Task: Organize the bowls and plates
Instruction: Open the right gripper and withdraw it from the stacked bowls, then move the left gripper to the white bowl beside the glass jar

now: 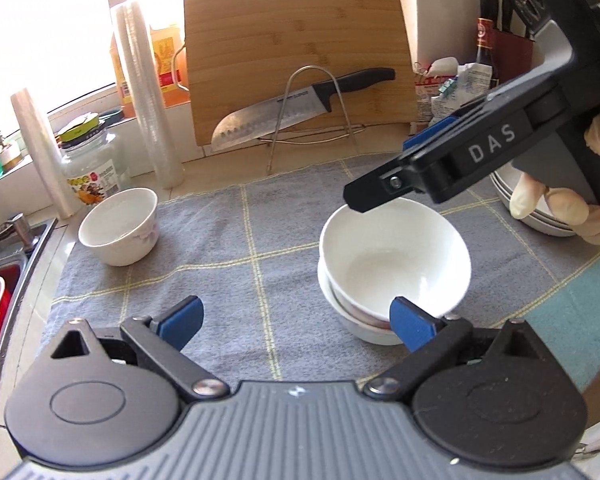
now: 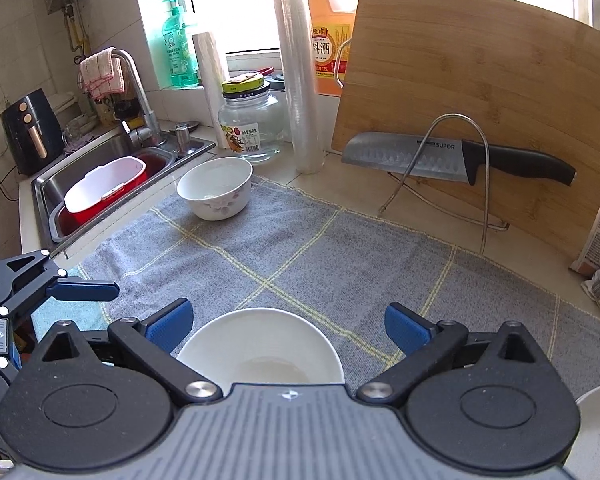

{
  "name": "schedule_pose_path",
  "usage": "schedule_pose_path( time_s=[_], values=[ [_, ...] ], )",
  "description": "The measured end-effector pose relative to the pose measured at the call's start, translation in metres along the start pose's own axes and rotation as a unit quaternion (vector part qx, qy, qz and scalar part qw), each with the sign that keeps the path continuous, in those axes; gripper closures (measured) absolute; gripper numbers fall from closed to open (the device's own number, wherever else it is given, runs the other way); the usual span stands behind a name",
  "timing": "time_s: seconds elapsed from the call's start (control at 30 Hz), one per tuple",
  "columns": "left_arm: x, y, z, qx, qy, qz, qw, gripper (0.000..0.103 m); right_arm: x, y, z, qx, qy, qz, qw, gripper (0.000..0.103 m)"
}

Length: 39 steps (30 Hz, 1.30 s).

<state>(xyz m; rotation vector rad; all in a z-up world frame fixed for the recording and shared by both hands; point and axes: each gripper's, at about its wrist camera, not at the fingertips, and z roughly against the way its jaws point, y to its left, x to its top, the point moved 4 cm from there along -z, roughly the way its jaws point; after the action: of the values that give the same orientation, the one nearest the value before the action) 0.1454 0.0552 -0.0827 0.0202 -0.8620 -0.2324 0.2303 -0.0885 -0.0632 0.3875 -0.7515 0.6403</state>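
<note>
A stack of plain white bowls (image 1: 392, 268) stands on the grey checked towel (image 1: 236, 240), its top bowl tilted. My right gripper (image 1: 384, 172) hovers over the stack's far rim, open, with nothing pressed between its pads. In the right wrist view the top bowl (image 2: 260, 348) lies below and between the spread fingers of the right gripper (image 2: 288, 328). My left gripper (image 1: 296, 320) is open too, and its right pad (image 1: 410, 322) is at the stack's near side. A flower-patterned bowl (image 1: 120, 226) (image 2: 216, 188) sits alone near the sink.
A cutting board (image 1: 300, 60) leans at the back, with a knife (image 1: 284, 116) on a wire rack in front of it. Cling-film rolls (image 1: 148, 92), a glass jar (image 1: 92, 172) and bottles line the windowsill. The sink (image 2: 112, 152) holds a red tub. Stacked plates (image 1: 540, 220) sit behind the gloved hand.
</note>
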Motion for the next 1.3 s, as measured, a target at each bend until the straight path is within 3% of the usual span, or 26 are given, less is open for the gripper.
schedule_pose_path(
  time_s=[0.23,0.57,0.7,0.83,1.0,1.3],
  values=[
    [0.001,0.057,-0.012,-0.010,-0.010,0.025,0.9996,0.004,0.009,0.032,-0.006,-0.031,-0.003,0.015,0.999,0.000],
    [0.000,0.162,-0.036,-0.038,-0.021,-0.041,0.9982,0.004,0.039,0.101,-0.055,-0.101,-0.009,0.000,0.995,0.000],
    [0.011,0.195,-0.051,-0.045,-0.028,-0.063,0.9966,0.004,0.052,0.123,-0.081,-0.105,-0.014,-0.014,0.994,0.000],
    [0.024,0.224,-0.073,-0.050,-0.030,-0.054,0.9969,0.004,0.059,0.135,-0.112,-0.109,-0.004,-0.022,0.994,0.000],
    [0.037,0.249,-0.108,-0.068,-0.013,-0.020,0.9974,0.004,0.062,0.141,-0.149,-0.116,0.011,-0.030,0.993,0.000],
    [0.050,0.246,-0.150,-0.079,0.014,-0.023,0.9965,0.007,0.075,0.140,-0.189,-0.140,-0.003,-0.019,0.990,0.000]
  ],
)
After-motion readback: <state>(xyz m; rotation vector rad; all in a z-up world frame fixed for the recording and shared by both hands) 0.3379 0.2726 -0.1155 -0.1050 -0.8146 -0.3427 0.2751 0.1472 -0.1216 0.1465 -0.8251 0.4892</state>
